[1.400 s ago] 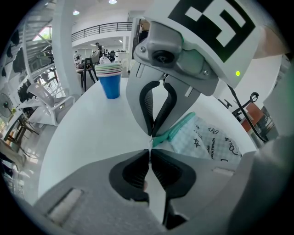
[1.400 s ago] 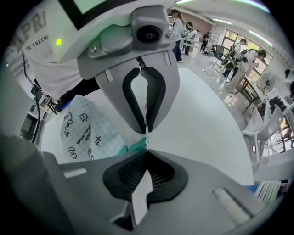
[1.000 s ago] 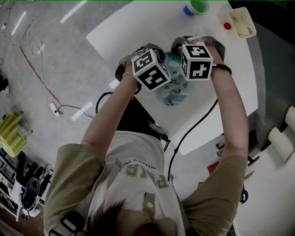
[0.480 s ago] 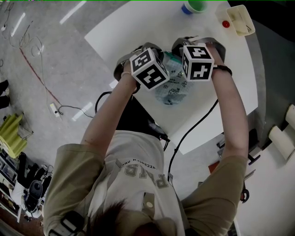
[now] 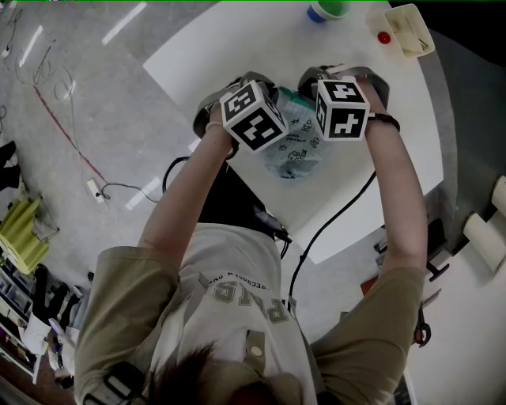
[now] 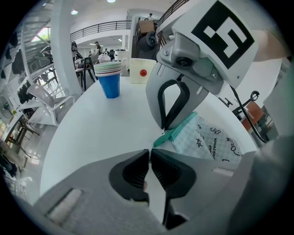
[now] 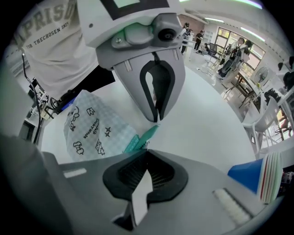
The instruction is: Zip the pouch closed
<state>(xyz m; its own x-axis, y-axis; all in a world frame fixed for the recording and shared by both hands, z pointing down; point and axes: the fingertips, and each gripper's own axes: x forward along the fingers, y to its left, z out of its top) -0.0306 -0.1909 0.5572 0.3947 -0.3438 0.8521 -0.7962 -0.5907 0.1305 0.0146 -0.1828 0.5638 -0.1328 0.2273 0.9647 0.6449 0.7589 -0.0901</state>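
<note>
A checked translucent pouch (image 5: 294, 149) with a teal zipper strip (image 6: 180, 130) lies on the white table (image 5: 387, 170), between the two marker cubes in the head view. My left gripper (image 6: 150, 153) is shut, pinching a thin pale edge of the pouch at the zipper's end. My right gripper (image 7: 147, 153) is shut at the same end of the teal strip (image 7: 140, 139), on what looks like the small zipper pull. Each gripper shows in the other's view: the right gripper (image 6: 164, 129) and the left gripper (image 7: 156, 119) nearly touch tip to tip. The printed pouch body (image 7: 89, 128) trails toward the person.
A stack of cups, blue with a green one on top (image 5: 326, 11), stands at the table's far edge. Beside it sits a white tray (image 5: 411, 30) with a red ball (image 5: 384, 37). A black cable (image 5: 336, 217) hangs off the near table edge.
</note>
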